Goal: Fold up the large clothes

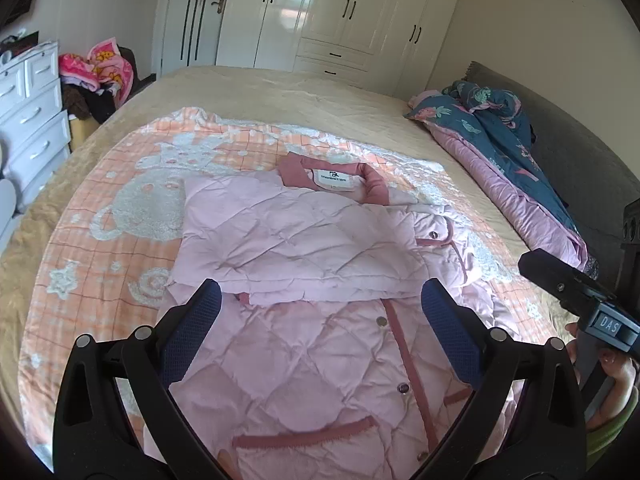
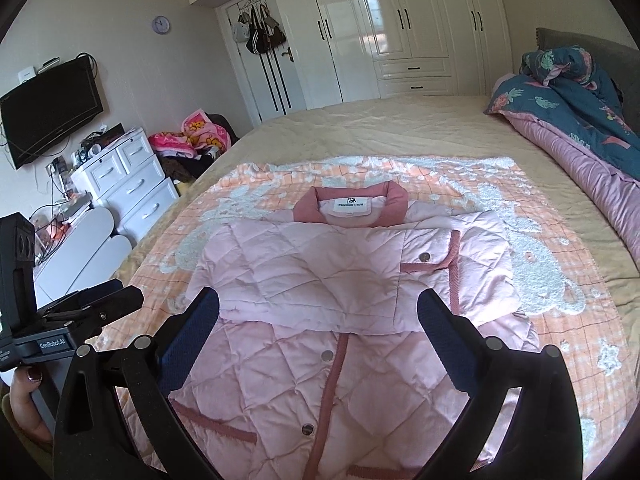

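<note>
A pink quilted jacket (image 1: 304, 248) with darker pink trim and collar lies flat on an orange and white blanket (image 1: 120, 216) on the bed. Both sleeves are folded across its chest. It also shows in the right wrist view (image 2: 320, 280). My left gripper (image 1: 320, 300) is open and empty, hovering over the jacket's lower front. My right gripper (image 2: 318, 308) is open and empty too, above the same part of the jacket. Each gripper's body shows at the edge of the other's view.
A rolled blue floral quilt (image 2: 580, 120) lies along the bed's right side by the grey headboard. White drawers (image 2: 128, 184) and a clothes pile (image 2: 196, 136) stand left of the bed. White wardrobes (image 2: 400, 28) line the far wall.
</note>
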Tool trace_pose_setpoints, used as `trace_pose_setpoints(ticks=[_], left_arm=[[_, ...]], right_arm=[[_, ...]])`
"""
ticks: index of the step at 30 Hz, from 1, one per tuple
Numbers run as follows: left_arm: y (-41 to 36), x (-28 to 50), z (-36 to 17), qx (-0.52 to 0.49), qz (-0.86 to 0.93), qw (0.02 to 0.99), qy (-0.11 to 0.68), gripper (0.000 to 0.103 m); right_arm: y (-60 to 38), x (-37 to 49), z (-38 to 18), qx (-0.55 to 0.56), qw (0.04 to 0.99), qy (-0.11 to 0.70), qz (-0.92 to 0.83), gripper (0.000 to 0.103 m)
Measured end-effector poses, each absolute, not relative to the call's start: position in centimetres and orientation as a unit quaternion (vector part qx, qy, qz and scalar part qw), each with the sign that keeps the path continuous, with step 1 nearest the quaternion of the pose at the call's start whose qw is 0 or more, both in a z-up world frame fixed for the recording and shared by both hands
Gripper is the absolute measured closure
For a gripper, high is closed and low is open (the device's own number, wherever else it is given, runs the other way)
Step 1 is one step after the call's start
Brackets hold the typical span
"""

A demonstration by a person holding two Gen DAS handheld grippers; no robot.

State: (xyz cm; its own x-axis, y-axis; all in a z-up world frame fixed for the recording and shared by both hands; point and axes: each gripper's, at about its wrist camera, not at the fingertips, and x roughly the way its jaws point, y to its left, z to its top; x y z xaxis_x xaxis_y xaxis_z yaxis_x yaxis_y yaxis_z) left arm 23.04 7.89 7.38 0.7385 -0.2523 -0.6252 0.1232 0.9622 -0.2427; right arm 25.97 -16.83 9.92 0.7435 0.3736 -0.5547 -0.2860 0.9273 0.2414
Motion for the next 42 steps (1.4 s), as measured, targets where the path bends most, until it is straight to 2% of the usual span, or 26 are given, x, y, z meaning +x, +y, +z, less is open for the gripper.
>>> trace_pose_setpoints(ticks=[19,42], left_arm=[[6.0,17.1,8.9,-0.079,-0.105,0.936,0.325,0.009],[6.7,12.0,4.4,-0.068,-0.061,0.933,0.348,0.009]], right_arm=[[-19.5,19.5,11.6,0.063,0.936,0.3,0.172,0.004],[-24.0,14.0,5.2,0.035,0.927,0.352,0.122,0.004]])
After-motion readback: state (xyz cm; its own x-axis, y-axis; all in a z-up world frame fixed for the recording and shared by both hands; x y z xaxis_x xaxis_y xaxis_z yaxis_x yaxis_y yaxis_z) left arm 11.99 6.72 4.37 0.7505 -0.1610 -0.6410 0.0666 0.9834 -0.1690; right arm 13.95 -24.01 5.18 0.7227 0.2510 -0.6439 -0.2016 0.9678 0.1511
